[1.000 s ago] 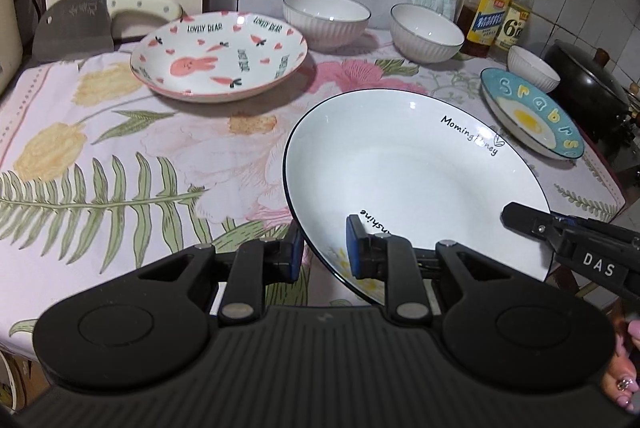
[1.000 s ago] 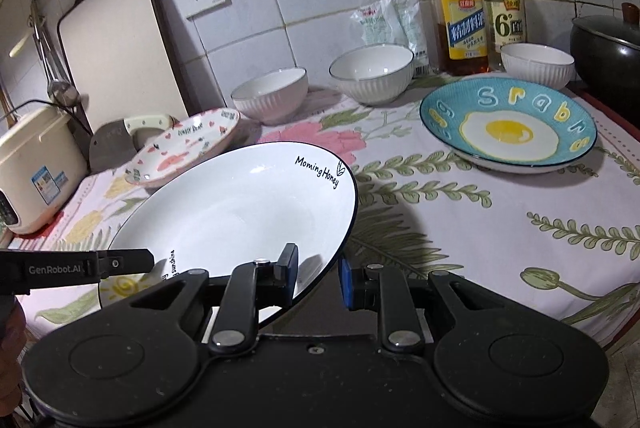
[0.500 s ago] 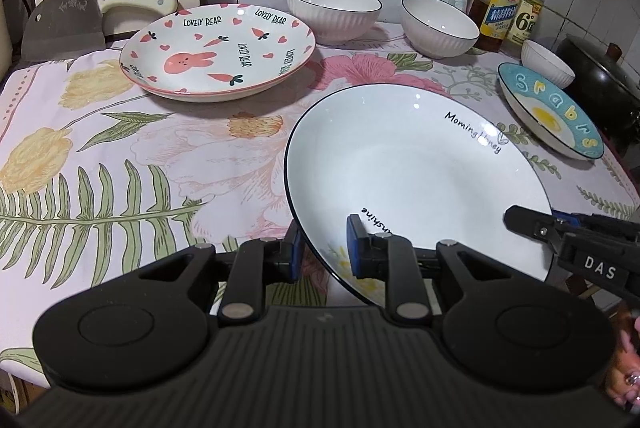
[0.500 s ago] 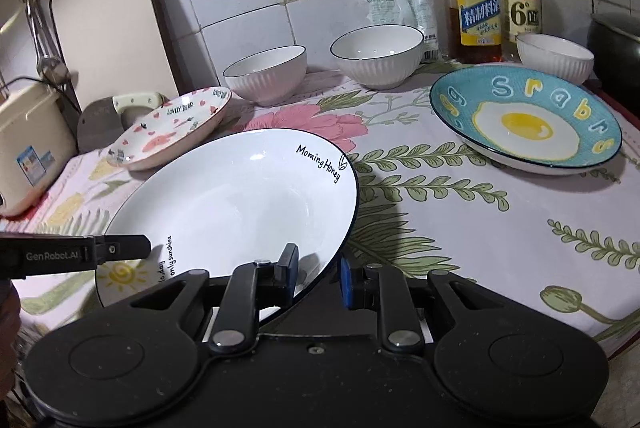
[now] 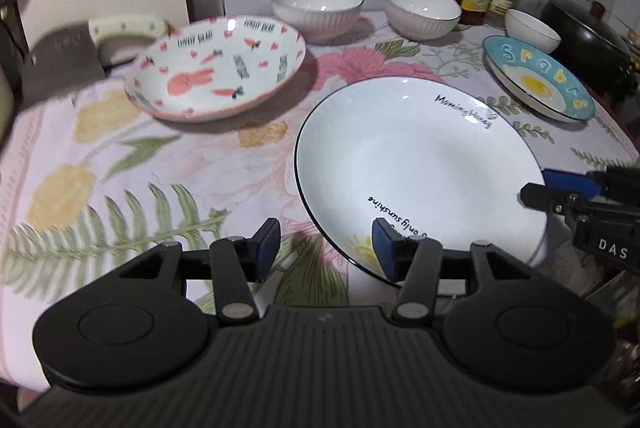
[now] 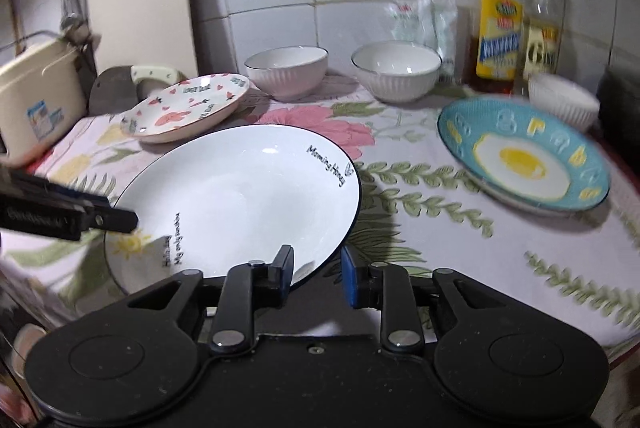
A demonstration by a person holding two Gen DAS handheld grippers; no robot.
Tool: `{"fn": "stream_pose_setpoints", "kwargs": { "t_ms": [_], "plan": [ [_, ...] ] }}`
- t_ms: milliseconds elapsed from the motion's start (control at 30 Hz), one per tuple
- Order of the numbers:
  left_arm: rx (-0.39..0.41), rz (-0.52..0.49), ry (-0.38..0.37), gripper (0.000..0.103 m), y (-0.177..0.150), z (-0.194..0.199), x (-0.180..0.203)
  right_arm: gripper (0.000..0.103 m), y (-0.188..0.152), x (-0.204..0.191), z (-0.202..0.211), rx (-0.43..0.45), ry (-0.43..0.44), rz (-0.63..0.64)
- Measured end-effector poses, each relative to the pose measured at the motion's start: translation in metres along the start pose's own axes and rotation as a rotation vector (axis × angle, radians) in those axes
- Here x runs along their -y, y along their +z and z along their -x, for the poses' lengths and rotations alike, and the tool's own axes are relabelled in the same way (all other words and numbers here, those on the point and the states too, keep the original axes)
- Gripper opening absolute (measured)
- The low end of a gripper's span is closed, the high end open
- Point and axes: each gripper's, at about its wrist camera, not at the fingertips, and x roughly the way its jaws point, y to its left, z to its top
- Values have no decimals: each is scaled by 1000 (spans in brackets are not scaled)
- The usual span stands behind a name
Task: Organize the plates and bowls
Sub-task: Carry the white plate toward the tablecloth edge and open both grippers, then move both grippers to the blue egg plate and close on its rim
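With the left gripper (image 5: 324,244) just sprung apart off the white plate (image 5: 416,164) and the right gripper (image 6: 316,274) loosening astride its near rim, that round, axisless plate lies face-up on the cloth at the near edge, unstacked, like the rabbit plate (image 5: 216,68), egg plate (image 6: 524,156) and bowls (image 6: 286,70).

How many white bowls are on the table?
3, all by the back wall: one behind the rabbit plate, bowl; one in the middle; a smaller one behind the egg plate. None seems hidden.
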Motion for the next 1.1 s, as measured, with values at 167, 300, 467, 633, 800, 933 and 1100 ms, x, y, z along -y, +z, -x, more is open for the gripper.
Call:
{"fn": "stream_pose_setpoints", "kwargs": {
  "t_ms": [167, 300, 467, 633, 800, 933, 1100],
  "plan": [
    [62, -101, -6, 68, -8, 32, 13, 45, 1, -11, 23, 3, -18, 93],
    [76, -153, 21, 72, -14, 50, 25, 57, 2, -17, 46, 35, -38, 139],
    [96, -202, 3, 84, -19, 71, 42, 71, 7, -15, 76, 81, -47, 153],
    [108, -227, -48, 90, -23, 92, 56, 78, 8, -7, 103, 109, -63, 140],
    [94, -219, -115, 91, -20, 105, 67, 82, 8, 5, 128, 124, -75, 132],
    [95, -210, -145, 92, -17, 111, 76, 83, 7, 19, 142, 124, -95, 123],
    [91, -262, -170, 92, -12, 112, 97, 83, 7, 35, 156, 131, -116, 122]
  ]
}}
